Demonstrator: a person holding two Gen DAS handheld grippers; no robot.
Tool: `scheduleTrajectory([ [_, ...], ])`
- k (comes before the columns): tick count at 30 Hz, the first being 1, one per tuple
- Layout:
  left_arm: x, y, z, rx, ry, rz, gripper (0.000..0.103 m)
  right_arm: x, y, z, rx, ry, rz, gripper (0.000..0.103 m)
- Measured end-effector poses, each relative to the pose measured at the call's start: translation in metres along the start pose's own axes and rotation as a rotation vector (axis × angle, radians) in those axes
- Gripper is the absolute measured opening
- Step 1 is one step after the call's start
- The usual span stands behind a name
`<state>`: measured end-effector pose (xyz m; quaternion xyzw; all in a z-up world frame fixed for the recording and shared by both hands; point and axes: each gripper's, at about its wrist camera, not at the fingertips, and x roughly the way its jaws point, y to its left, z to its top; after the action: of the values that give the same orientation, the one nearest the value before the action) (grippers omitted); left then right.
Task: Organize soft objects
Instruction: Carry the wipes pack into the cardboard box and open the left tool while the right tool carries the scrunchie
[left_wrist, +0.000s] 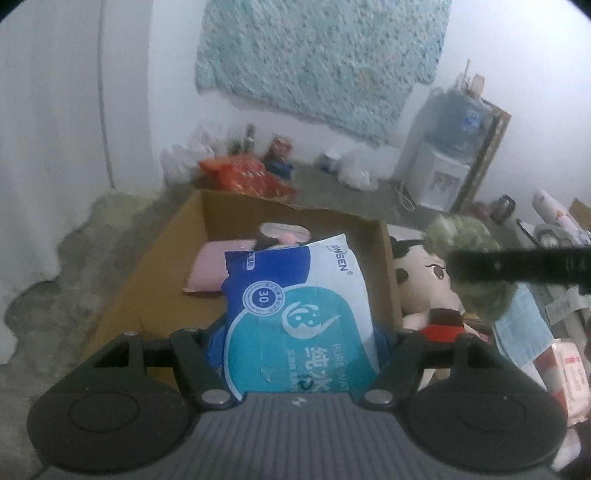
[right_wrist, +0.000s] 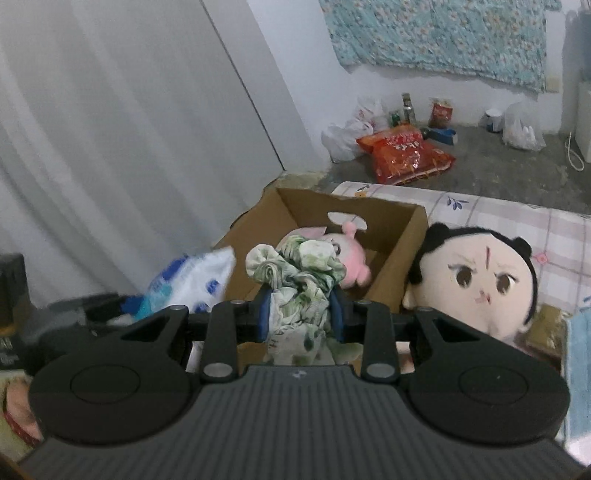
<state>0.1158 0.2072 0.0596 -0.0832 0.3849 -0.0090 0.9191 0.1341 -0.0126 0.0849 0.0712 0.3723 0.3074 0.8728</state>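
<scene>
My left gripper (left_wrist: 301, 332) is shut on a blue and white pack of wet wipes (left_wrist: 295, 302), which stands up between the fingers over the near edge of an open cardboard box (left_wrist: 155, 280). Inside the box lie a pink pad (left_wrist: 210, 269) and a pink plush toy (right_wrist: 351, 254). My right gripper (right_wrist: 300, 312) is shut on a bunched green and white floral cloth (right_wrist: 299, 273), held just before the box (right_wrist: 399, 236). A big-headed doll with black hair (right_wrist: 480, 273) leans against the box's right side. The wipes pack (right_wrist: 192, 284) shows at the left of the right wrist view.
The box and doll rest on a checked sheet (right_wrist: 517, 218). Beyond lies a concrete floor with a red snack bag (right_wrist: 406, 153), white plastic bags (right_wrist: 343, 136) and bottles along the wall. A water dispenser (left_wrist: 443, 173) stands far right. A white curtain (right_wrist: 110, 147) hangs left.
</scene>
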Motion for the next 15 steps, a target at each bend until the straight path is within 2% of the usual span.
scheduleTrajectory([
  [6, 0.071, -0.011, 0.034, 0.034, 0.08, -0.08, 0.073, 0.024, -0.013, 0.026, 0.058, -0.015, -0.007, 0.03],
  [12, 0.143, -0.037, 0.047, 0.072, 0.128, -0.121, 0.073, 0.014, -0.051, 0.017, 0.082, -0.038, -0.044, 0.031],
  [15, 0.173, -0.039, 0.043, 0.073, 0.131, -0.105, 0.074, 0.01, -0.07, 0.01, 0.101, -0.037, -0.064, 0.031],
])
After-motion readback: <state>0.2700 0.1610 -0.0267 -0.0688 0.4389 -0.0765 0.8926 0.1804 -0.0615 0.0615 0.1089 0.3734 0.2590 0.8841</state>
